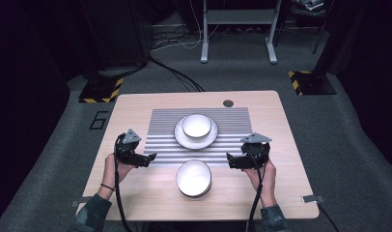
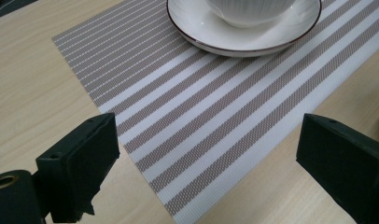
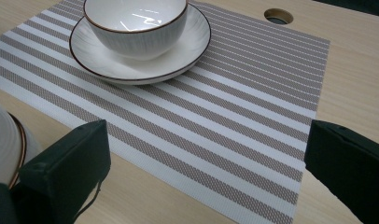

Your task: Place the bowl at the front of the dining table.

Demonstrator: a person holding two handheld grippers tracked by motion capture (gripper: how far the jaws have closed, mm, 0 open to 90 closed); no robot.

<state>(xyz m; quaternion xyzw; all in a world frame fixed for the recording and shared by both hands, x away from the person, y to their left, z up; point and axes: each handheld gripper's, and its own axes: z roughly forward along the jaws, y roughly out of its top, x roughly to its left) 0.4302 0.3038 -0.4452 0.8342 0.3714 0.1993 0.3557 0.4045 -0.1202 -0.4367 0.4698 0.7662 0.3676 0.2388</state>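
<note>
- Pale wood surface (image 1: 136,193) carries a striped placemat (image 1: 160,121).
- Plate (image 1: 181,137) sits on the placemat, already bearing one bowl (image 1: 196,124).
- Second bowl (image 1: 194,178) rests off the placemat at the near edge, between the tongs; judged not yet placed.
- Left tongs (image 1: 151,157) and right tongs (image 1: 229,158): both spread, holding nothing.

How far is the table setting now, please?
Looks done: one bowl sits on a plate on the striped mat. In hand: nothing; the left gripper and the right gripper are open, flanking the near bowl on bare table. Left, probably: moving that near bowl.
</note>
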